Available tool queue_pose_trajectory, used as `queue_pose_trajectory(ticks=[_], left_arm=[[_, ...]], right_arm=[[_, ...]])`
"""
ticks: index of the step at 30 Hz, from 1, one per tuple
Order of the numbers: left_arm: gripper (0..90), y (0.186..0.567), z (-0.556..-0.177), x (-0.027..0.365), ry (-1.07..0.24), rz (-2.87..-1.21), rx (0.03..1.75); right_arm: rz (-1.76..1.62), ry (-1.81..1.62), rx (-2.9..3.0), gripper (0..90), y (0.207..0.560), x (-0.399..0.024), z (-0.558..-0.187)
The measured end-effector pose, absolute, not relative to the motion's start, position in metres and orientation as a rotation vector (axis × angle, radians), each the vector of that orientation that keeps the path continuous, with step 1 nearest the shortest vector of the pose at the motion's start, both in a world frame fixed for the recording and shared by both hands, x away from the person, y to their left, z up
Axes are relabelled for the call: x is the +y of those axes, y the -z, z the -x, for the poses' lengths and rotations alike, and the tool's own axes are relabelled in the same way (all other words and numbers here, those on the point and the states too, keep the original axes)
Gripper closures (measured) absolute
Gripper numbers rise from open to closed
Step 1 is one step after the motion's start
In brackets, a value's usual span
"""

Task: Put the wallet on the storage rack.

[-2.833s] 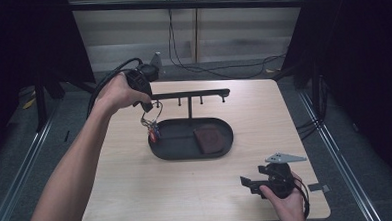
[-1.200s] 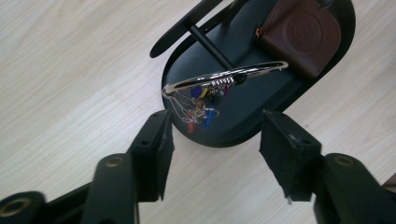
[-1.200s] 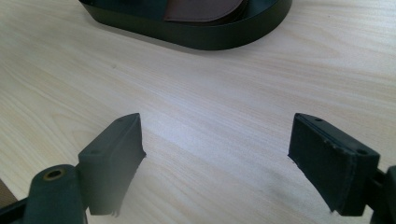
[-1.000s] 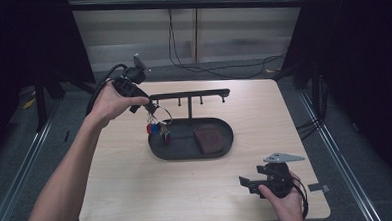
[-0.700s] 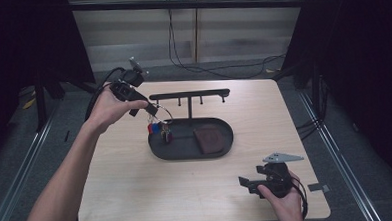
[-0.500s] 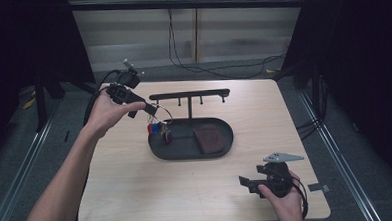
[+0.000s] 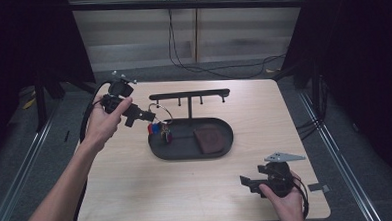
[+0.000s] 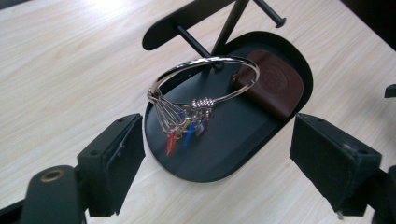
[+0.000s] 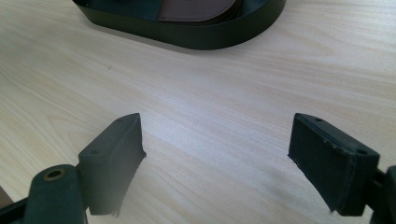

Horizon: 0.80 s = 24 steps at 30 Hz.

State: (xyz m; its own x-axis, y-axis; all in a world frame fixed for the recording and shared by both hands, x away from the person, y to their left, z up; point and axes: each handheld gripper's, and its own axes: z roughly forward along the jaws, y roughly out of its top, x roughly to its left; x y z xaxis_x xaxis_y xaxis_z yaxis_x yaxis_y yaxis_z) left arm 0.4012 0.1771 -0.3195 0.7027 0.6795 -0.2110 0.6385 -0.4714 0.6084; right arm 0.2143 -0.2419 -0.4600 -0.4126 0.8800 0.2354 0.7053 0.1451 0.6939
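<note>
A silver key ring (image 8: 205,79) with red and blue tags hangs from a peg of the black rack (image 8: 187,21), over the oval tray (image 8: 243,140), just ahead of the left gripper (image 8: 215,163), whose jaws stand wide and empty. A brown leather pouch (image 8: 275,81) lies farther in the tray. The right gripper (image 9: 215,163), jaws wide, sits over bare table (image 9: 210,93), the tray beyond its fingers.

Silver key ring (image 8: 204,81) with red, blue tags (image 8: 183,135) hangs on a stand peg (image 8: 194,43), ahead of the spread left jaws. Black oval tray (image 8: 243,140) sits below it. Brown leather pouch (image 8: 273,84) lies in the tray beyond.
</note>
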Motion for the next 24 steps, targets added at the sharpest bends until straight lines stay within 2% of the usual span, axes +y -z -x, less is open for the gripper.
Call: queue_pose_trajectory(ticks=[16, 24], left_arm=[[17.1, 0.351, -0.358, 0.199, -0.067, -2.145, 0.896], [17.1, 0.369, -0.335, 0.206, -0.051, -2.095, 0.897]], right_arm=[[-1.569, -1.118, 2.185, 17.7, 0.460, -0.241, -0.215], [-1.565, -1.118, 2.183, 17.7, 0.460, -0.242, -0.215]])
